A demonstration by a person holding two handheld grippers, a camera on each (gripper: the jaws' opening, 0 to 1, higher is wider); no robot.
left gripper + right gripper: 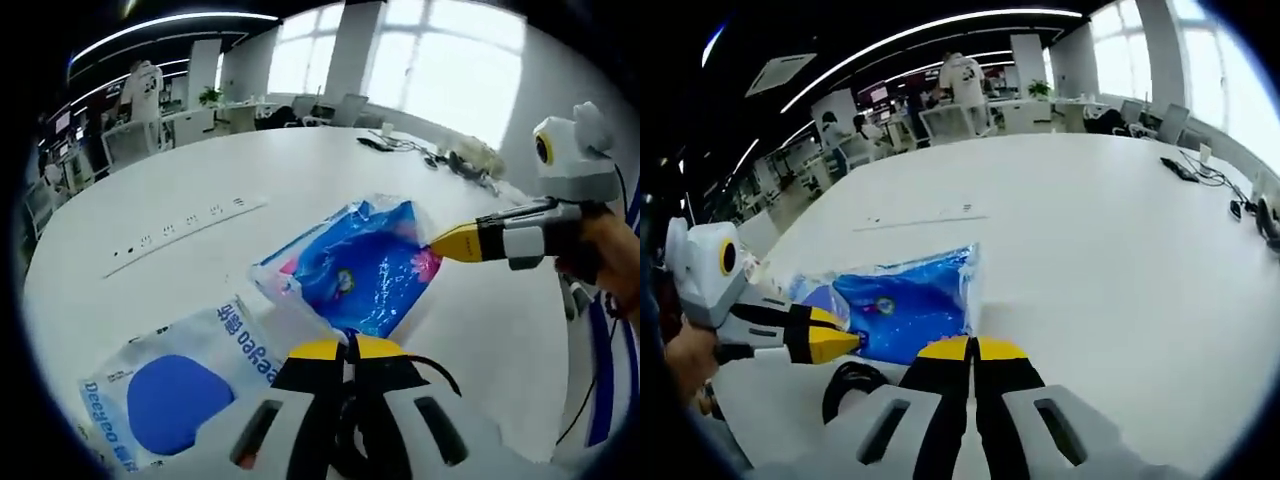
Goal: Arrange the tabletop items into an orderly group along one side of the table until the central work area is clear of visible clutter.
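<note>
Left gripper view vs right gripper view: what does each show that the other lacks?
Left gripper view alone: a white pouch with a blue oval lying near its own tool, and a white strip with dark marks farther back.

Right gripper view alone: a dark cable loop by its own tool, plus people standing at desks.

Both: the blue plastic packet on the white table, each tool's jaws together, and the other tool's yellow tip at the packet's edge.

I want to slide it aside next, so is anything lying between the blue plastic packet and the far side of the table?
Nothing visible: beyond the blue packet the white table is bare up to a flush strip.
</note>
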